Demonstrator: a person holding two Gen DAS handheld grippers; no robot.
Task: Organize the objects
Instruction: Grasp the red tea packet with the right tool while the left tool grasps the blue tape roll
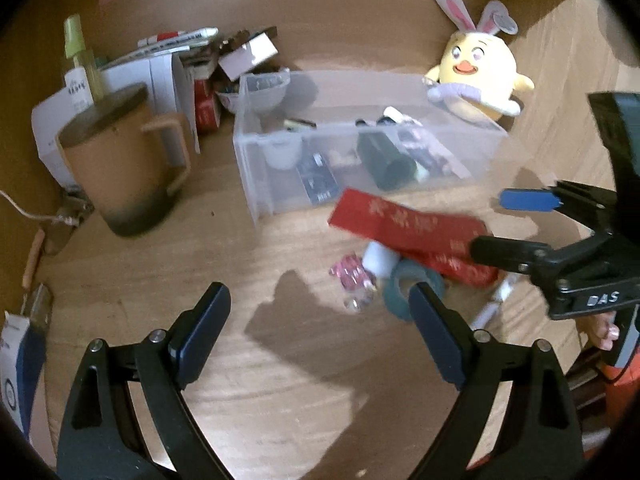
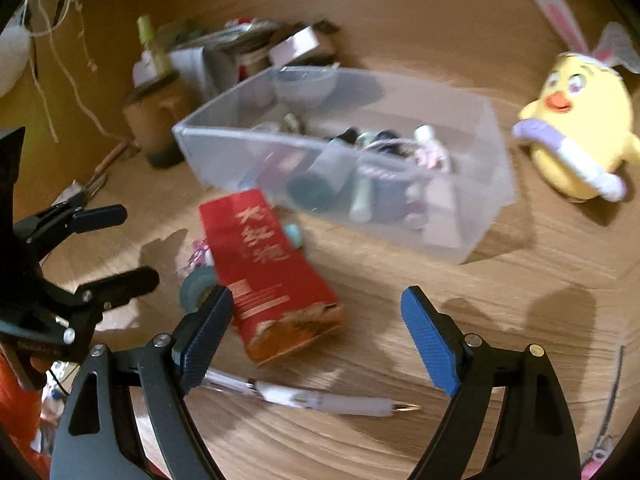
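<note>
Nearest the right wrist camera, the right claw (image 2: pixel 316 332) stands wide apart and empty above the wooden surface (image 2: pixel 500 300). A white pen (image 2: pixel 320 400) lies crosswise just under it, between the two fingers and closer to the camera than their tips. Just past the left-hand fingertip lies a red packet (image 2: pixel 264 268), torn at its near end, with a grey-green tape roll (image 2: pixel 196 286) and a small pink wrapped sweet (image 2: pixel 198 254) tucked against its side. The left claw (image 1: pixel 320 312) is likewise spread and holds nothing; its right fingertip sits over the tape roll (image 1: pixel 404 284) in that view, with the red packet (image 1: pixel 408 232) just beyond.

Beyond the loose pile sits a clear plastic bin (image 2: pixel 480 216), already holding bottles and small items. Farther off stand a brown mug (image 1: pixel 120 168) with a dark lid, a heap of boxes, and a yellow chick plush (image 2: pixel 580 136) with rabbit ears.

This looks like an approach step: both claws are nearing the loose things, nothing gripped yet. Next the right claw probably needs to settle over the pen or packet, close on it, and carry it into the bin.
</note>
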